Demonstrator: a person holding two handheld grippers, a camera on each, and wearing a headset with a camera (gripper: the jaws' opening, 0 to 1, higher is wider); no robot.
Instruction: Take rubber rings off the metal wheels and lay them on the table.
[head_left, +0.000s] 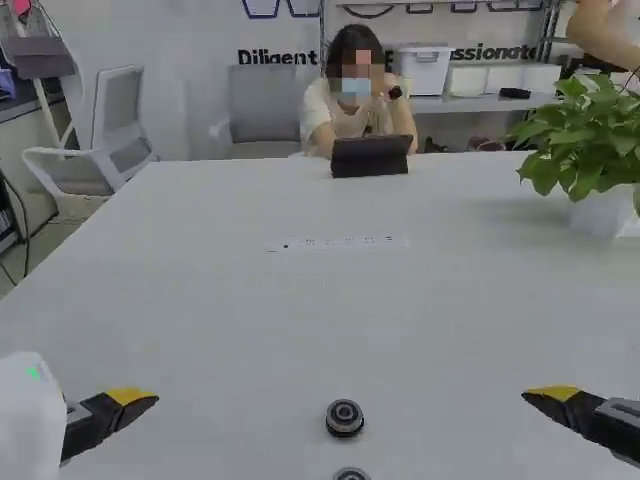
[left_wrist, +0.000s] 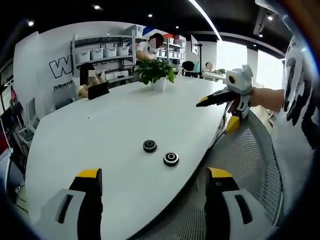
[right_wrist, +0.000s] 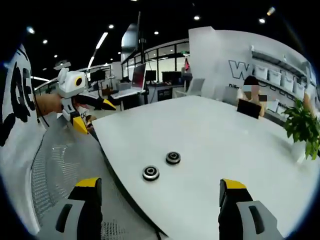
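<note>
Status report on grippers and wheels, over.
Left gripper, right gripper: open, empty. Two round metal wheels, black rubber rings on, white table. Nothing in the way.

The nearer metal wheel is cut off by the head view's bottom edge.

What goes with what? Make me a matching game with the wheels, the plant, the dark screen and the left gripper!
Things:
1. metal wheels
2. plant
3. dark screen
4. left gripper

Places and states:
A. growing in a white pot
B. jaws wide apart, holding nothing
C. lying on the table near its front edge
D. standing in front of the seated person

Pairs: 1-C, 2-A, 3-D, 4-B
</note>
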